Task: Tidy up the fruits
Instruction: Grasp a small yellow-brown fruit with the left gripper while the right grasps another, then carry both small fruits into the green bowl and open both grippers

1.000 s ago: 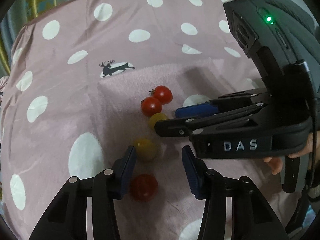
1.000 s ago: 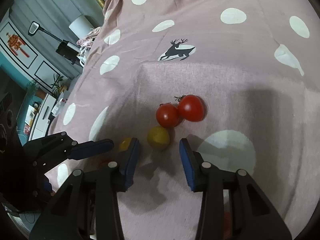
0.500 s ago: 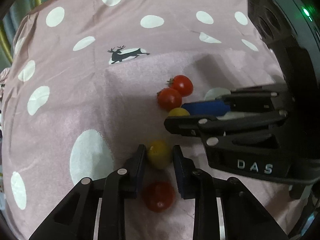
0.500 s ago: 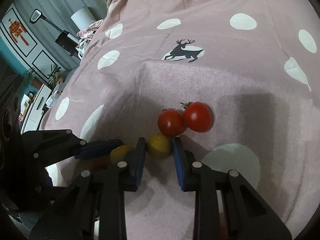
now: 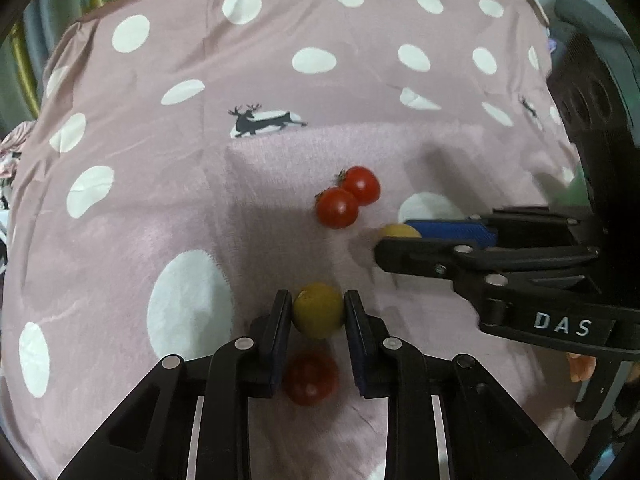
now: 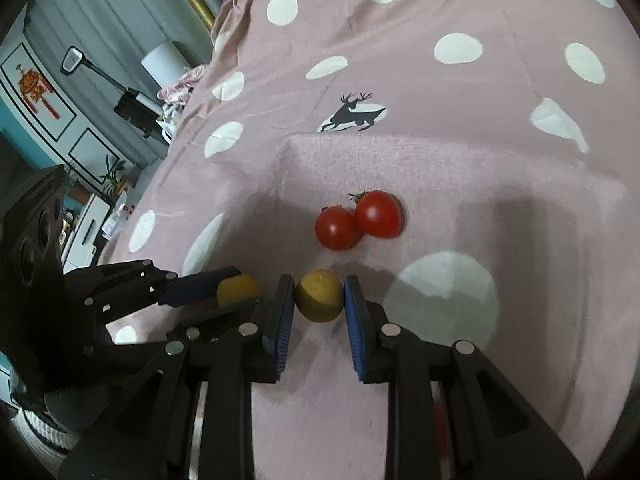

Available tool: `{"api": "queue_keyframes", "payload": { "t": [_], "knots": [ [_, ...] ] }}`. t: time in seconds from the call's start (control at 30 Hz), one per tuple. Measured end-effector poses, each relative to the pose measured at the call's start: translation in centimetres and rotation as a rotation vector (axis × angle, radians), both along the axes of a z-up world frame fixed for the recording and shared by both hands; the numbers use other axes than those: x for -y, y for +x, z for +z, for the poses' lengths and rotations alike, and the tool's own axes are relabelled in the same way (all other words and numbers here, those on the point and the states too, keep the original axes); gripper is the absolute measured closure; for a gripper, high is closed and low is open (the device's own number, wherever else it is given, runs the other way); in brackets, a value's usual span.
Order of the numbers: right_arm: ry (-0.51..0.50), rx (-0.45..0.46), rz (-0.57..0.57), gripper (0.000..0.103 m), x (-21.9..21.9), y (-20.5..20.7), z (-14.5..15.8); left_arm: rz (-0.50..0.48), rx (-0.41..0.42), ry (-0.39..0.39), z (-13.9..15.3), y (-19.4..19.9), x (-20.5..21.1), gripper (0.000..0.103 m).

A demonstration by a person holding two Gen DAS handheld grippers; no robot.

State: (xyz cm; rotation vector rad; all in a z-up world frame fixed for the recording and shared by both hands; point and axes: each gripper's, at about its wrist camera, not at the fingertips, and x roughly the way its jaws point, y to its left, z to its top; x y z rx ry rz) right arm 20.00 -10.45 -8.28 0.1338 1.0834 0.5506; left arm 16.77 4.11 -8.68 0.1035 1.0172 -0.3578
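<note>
My left gripper [image 5: 318, 308] is shut on a yellow cherry tomato [image 5: 318, 311], held just above a red cherry tomato [image 5: 310, 378] that lies under the jaws. My right gripper [image 6: 319, 296] is shut on a second yellow cherry tomato [image 6: 320, 295]. Each gripper shows in the other's view: the right one [image 5: 396, 238] with its yellow tomato [image 5: 398, 231] at the right, the left one [image 6: 236, 292] with its tomato [image 6: 237, 289] at the left. Two red cherry tomatoes [image 5: 348, 196] [image 6: 358, 220] rest touching each other on the pink towel [image 5: 280, 184] [image 6: 480, 184] beyond both grippers.
The towel lies on a pink cloth with white dots and a deer print [image 5: 260, 118] [image 6: 354, 116]. A hand [image 5: 580, 366] holds the right gripper at the right edge. Room furniture [image 6: 52, 120] stands past the cloth's left edge.
Both grippers went from open around their yellow tomatoes to shut on them. The right gripper with its tomato has drawn back from the two red tomatoes, which have stayed put.
</note>
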Motion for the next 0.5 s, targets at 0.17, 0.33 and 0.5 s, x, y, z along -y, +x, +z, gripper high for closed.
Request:
{"api": "queue_keyframes", "payload": {
  "t": [0.17,0.33,0.5],
  "knots": [
    [0.052,0.018,-0.021,0.077,0.9,-2.7,1.4,0.020,0.025,-0.003,1.5,-1.8,0.0,0.076],
    [0.067,0.050,-0.015,0.077,1.6,-5.8,3.2,0.048,0.047,-0.028,2.8,-4.2,0.2,0.076],
    [0.063,0.080,-0.008,0.077,2.7,-8.6,5.0,0.062,0.066,-0.045,4.1,-6.5,0.4,0.076]
  ]
}}
